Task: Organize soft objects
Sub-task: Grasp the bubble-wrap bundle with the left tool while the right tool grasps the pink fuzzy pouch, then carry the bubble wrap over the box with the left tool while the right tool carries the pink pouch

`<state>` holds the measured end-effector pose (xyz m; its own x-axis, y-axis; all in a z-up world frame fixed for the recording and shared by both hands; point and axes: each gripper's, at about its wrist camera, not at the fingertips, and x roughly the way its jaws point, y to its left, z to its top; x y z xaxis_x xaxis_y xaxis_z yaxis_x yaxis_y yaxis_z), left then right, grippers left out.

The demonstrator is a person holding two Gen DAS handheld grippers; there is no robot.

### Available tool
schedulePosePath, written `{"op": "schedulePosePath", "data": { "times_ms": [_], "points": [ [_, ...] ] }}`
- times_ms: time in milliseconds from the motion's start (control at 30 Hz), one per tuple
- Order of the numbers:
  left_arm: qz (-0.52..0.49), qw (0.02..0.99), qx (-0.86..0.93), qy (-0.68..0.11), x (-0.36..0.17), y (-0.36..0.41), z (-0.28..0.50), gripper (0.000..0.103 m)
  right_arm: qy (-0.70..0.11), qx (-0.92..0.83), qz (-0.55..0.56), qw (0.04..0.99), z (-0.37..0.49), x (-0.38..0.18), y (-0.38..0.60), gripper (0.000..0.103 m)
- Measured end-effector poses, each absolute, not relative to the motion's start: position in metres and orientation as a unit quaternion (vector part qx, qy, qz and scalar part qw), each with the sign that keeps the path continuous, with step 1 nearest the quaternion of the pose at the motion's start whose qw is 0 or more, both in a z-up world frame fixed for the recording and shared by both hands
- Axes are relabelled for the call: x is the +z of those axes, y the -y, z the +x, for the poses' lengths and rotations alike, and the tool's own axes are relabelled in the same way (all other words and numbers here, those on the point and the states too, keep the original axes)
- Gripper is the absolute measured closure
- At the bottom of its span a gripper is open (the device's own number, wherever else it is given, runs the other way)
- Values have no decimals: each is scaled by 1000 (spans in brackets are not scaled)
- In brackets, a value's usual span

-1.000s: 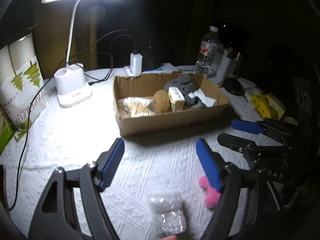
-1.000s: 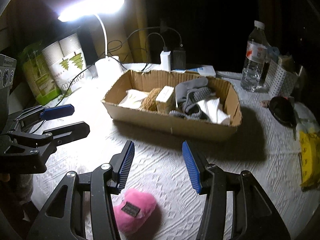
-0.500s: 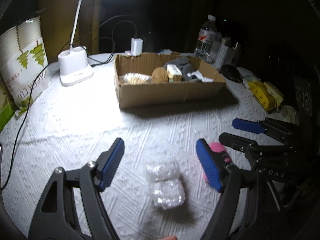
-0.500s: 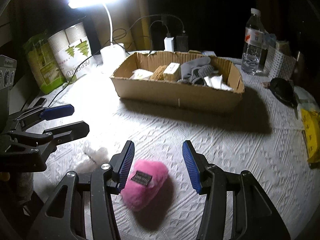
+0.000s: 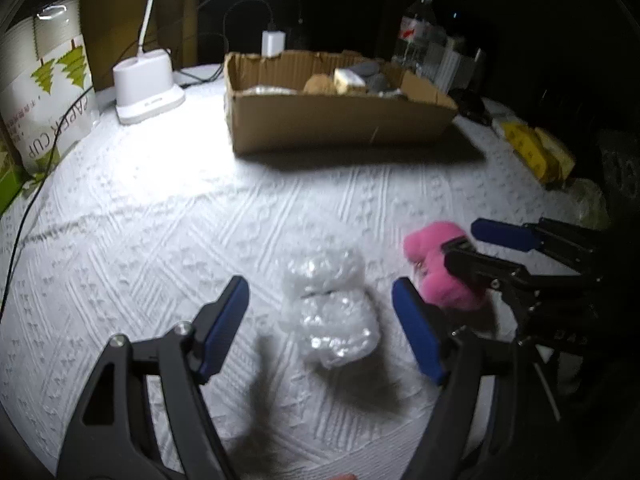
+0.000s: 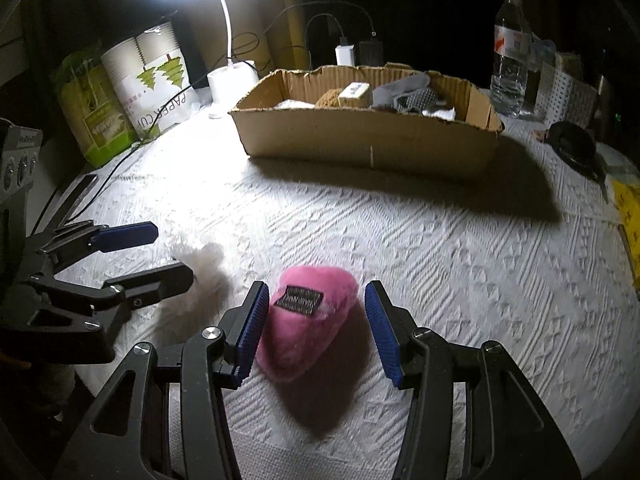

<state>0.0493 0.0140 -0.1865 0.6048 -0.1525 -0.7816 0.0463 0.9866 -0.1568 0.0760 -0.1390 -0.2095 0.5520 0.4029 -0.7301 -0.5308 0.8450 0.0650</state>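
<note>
A clear bubble-wrap bundle lies on the white tablecloth, between the blue pads of my left gripper. The pads stand apart from it on both sides, so the gripper is open. A pink plush heart with a black label lies between the pads of my right gripper, which is open: the left pad is close to the plush and the right pad is clear of it. The plush and bundle lie side by side. Beyond them a cardboard box holds several soft items.
A white lamp base and a paper-cup pack stand at the back left, with a black cable trailing along the left. A water bottle, a white basket and yellow packets sit at the right.
Both grippers have come down and forward. The bubble wrap now lies between the left fingers and the pink plush between the right fingers. Neither jaw width has changed.
</note>
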Motion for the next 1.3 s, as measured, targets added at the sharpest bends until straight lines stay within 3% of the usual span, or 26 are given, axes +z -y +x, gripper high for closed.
{"op": "schedulePosePath", "data": {
  "times_ms": [233, 267, 300, 400, 433, 500, 600, 1300],
  "points": [
    [-50, 893, -56, -443, -197, -11, 50, 30, -406, 281, -68, 867, 75, -221, 136, 50],
    [-47, 893, -57, -444, -198, -11, 50, 34, -407, 281, -67, 867, 76, -221, 136, 50],
    [-46, 892, -59, -446, -199, -10, 51, 45, -408, 283, -65, 866, 76, -222, 135, 50],
    [-41, 890, -66, -449, -201, -8, 51, 54, -414, 295, -59, 859, 77, -226, 132, 51],
    [-40, 890, -68, -449, -201, -7, 51, 57, -415, 300, -60, 857, 77, -227, 130, 58],
    [-35, 890, -72, -448, -200, -5, 51, 60, -411, 303, -67, 857, 75, -226, 128, 62],
    [-35, 892, -75, -443, -195, -6, 50, 61, -404, 305, -75, 859, 74, -220, 127, 66],
    [-44, 914, -72, -396, -143, -22, 65, 62, -368, 268, -68, 888, 104, -173, 161, 66]
  ]
}}
